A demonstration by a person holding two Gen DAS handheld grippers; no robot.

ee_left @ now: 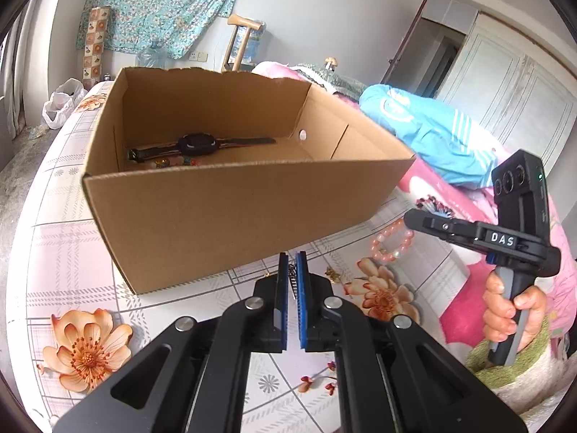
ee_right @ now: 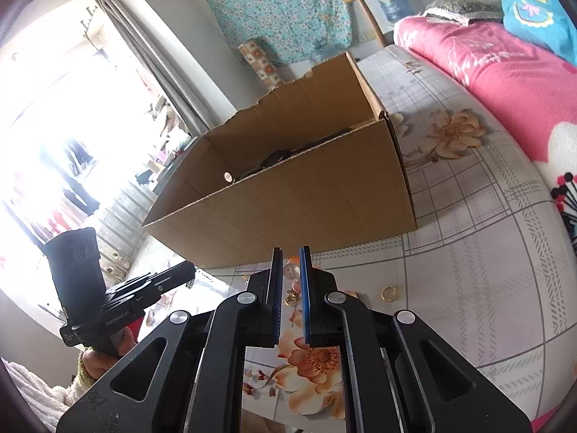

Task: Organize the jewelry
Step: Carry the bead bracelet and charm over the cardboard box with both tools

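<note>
An open cardboard box [ee_left: 223,209] stands on the flowered bedsheet; a black watch [ee_left: 196,144] and small coloured beads [ee_left: 173,162] lie inside. My left gripper [ee_left: 292,258] is shut on a small dark comb-like hair clip [ee_left: 293,281], held just in front of the box; the clip also shows at its tip in the right wrist view [ee_right: 190,282]. My right gripper [ee_right: 290,252] is slightly open above a pink bead bracelet [ee_left: 391,241], whose beads show between its fingers [ee_right: 290,270]. A gold ring [ee_right: 388,292] and small gold pieces [ee_right: 290,297] lie nearby.
A pink blanket [ee_right: 505,83] and blue clothing [ee_left: 425,126] lie along the far side of the bed. The box [ee_right: 306,195] stands near the bed's edge [ee_left: 21,252] by the window. A small gold piece [ee_left: 331,274] lies on the sheet by my left gripper.
</note>
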